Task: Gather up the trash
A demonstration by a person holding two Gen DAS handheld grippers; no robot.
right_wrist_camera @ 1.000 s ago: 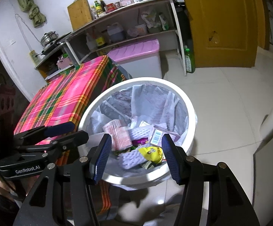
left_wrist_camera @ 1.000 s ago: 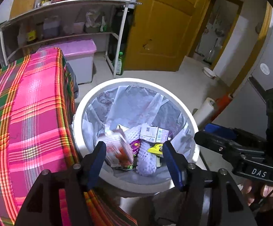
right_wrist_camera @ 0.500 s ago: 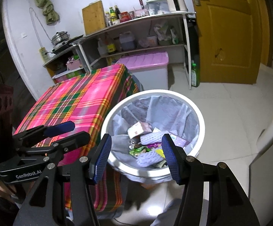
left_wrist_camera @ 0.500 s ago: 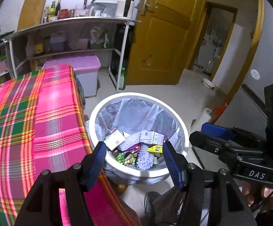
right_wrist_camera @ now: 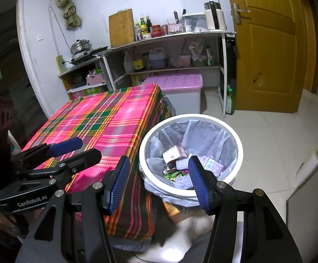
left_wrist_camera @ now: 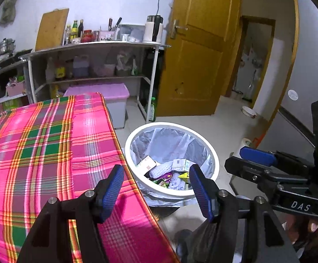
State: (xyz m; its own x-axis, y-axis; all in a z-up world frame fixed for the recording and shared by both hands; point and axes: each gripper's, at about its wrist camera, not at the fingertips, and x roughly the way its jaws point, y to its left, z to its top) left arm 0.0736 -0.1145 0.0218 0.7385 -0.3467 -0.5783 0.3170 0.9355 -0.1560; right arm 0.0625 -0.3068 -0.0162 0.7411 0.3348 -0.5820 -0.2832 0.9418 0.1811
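- Left wrist view: pink plaid tablecloth (left_wrist_camera: 49, 153) is filling the left side; the left gripper (left_wrist_camera: 156, 188) is hovering above its edge, jaws spread wide and gripping nothing. A white trash bin (left_wrist_camera: 211, 155) on the floor beside the table is holding the trash (left_wrist_camera: 170, 171).
- Right wrist view: the right gripper (right_wrist_camera: 159, 182) is pointing down over the bin's rim, gaping wide, carrying nothing.
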